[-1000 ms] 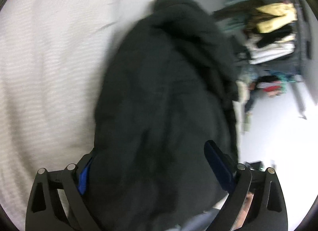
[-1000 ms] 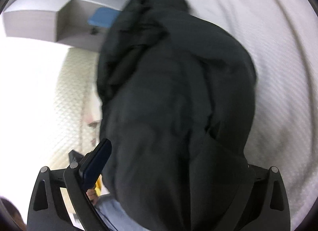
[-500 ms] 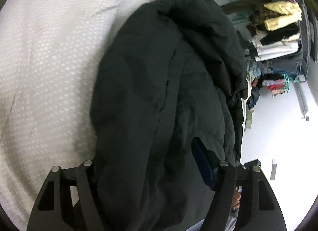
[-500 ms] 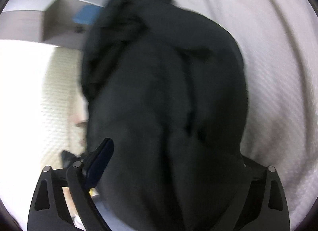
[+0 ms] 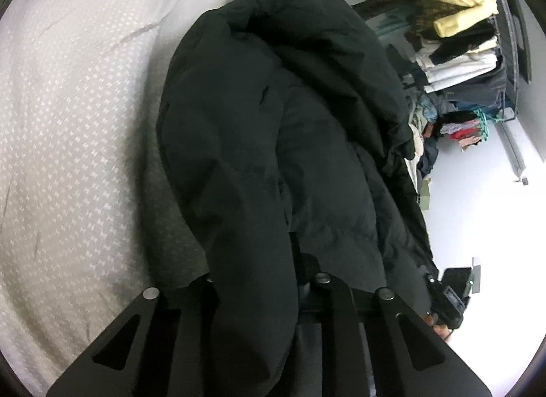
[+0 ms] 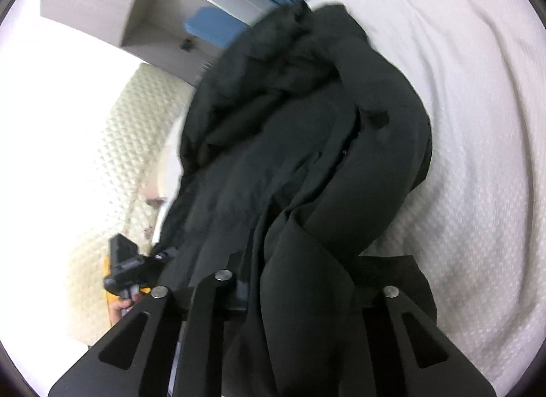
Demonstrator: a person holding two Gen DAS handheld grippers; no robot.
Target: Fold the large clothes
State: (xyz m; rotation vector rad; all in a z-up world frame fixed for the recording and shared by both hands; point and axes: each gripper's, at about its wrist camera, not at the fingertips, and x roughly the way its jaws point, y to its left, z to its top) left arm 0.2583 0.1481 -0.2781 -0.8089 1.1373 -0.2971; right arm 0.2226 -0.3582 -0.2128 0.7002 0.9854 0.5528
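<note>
- I have the left gripper (image 5: 259, 281) clamped on a coat (image 5: 273, 117) edge, low centre of frame.
- My right gripper (image 6: 300, 281) pinches another edge likewise.
- The coat lies bunched mid-frame on the bed (image 5: 75, 117); I judge the folding barely begun, with flattening and folds left.

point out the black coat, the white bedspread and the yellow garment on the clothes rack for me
black coat (image 5: 256, 144): left wrist view, its upper body panel.
white bedspread (image 5: 75, 117): left wrist view, bare patterned area.
yellow garment (image 5: 464, 8): left wrist view, its folded middle.
</note>
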